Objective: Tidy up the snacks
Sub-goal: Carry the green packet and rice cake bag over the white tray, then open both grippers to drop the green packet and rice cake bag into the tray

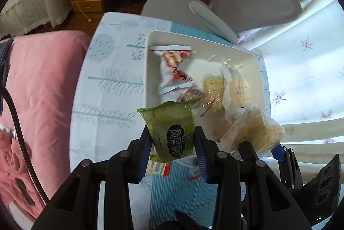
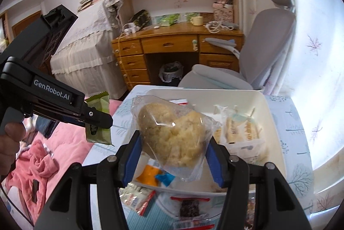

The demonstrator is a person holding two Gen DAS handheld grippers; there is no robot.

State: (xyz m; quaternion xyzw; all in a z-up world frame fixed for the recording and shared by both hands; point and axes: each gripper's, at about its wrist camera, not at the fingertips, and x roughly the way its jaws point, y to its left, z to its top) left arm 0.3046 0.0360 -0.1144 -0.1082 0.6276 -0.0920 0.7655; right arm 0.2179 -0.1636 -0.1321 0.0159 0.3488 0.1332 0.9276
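Both tongs are loaded, left gripper (image 1: 173, 147) pinching the green snack packet (image 1: 172, 129), right gripper (image 2: 174, 151) clamping the clear-bagged pastry (image 2: 172, 137), so I'd lower each over the white tray's (image 1: 150, 71) bare patch mid-frame before releasing.

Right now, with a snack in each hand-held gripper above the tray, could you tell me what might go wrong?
1. The clear-bagged pastry is pinched by its loose wrapper in the right hand-held gripper; it might slip.
2. Both loads hang close together, so the green packet could bump it.
3. The white tray is already crowded.
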